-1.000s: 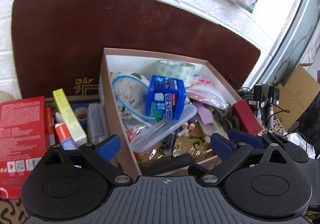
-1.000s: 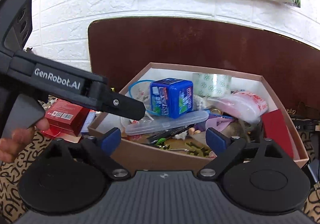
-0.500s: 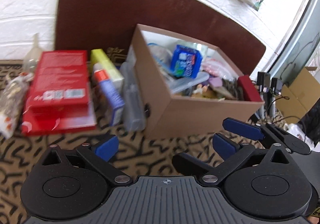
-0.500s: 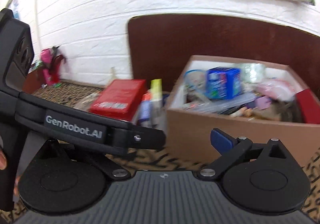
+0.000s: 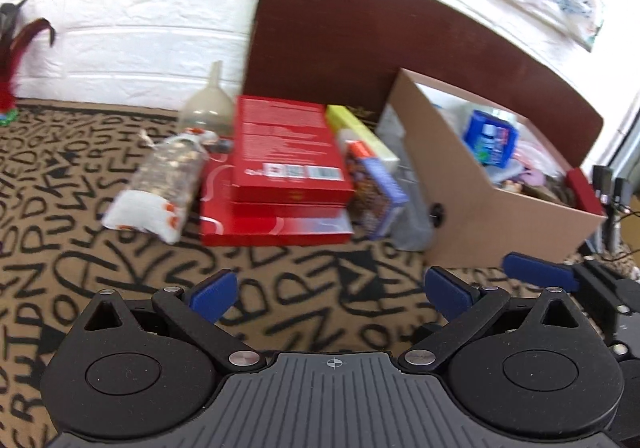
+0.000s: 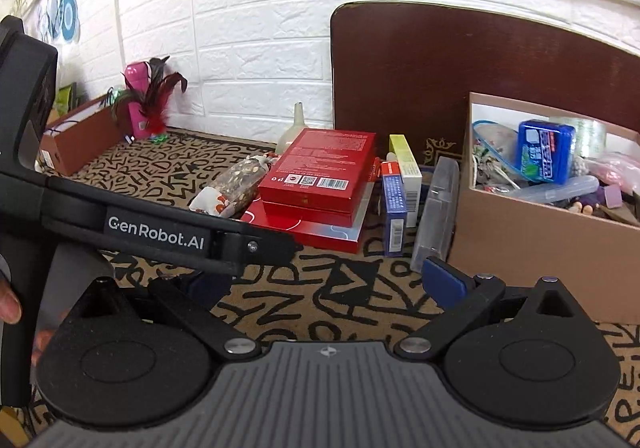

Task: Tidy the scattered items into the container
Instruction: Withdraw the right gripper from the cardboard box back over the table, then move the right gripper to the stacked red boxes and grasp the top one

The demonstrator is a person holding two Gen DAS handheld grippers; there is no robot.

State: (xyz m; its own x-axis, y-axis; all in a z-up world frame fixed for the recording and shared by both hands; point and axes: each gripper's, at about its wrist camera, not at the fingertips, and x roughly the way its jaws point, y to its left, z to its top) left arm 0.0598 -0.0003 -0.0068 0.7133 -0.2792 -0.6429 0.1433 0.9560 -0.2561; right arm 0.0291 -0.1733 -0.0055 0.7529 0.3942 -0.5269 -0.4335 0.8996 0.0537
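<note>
A brown cardboard box (image 5: pixel 492 215) (image 6: pixel 532 240) stands at the right, full of items, with a blue cube (image 5: pixel 490 143) (image 6: pixel 544 151) on top. Left of it lie stacked red boxes (image 5: pixel 284 167) (image 6: pixel 320 175), a blue carton (image 5: pixel 378 195) (image 6: pixel 394 203), a yellow-white carton (image 5: pixel 360 135) (image 6: pixel 406 159), a clear case (image 6: pixel 436 207), a snack bag (image 5: pixel 160 187) (image 6: pixel 236 183) and a funnel (image 5: pixel 208 103) (image 6: pixel 296 127). My left gripper (image 5: pixel 330 294) is open and empty above the mat, short of the red boxes. My right gripper (image 6: pixel 328 284) is open and empty, its left finger behind the left gripper's body (image 6: pixel 160 236).
The letter-patterned mat (image 5: pixel 80 248) (image 6: pixel 340 300) covers the table. A dark brown board (image 5: pixel 380 35) (image 6: pixel 440 59) leans on the white brick wall. In the right wrist view a small brown box (image 6: pixel 80 135) and a pink feather toy (image 6: pixel 148 103) stand far left.
Both grippers have pulled back from over the box and swung left. The items beside the box have come into view. Both stay open and empty.
</note>
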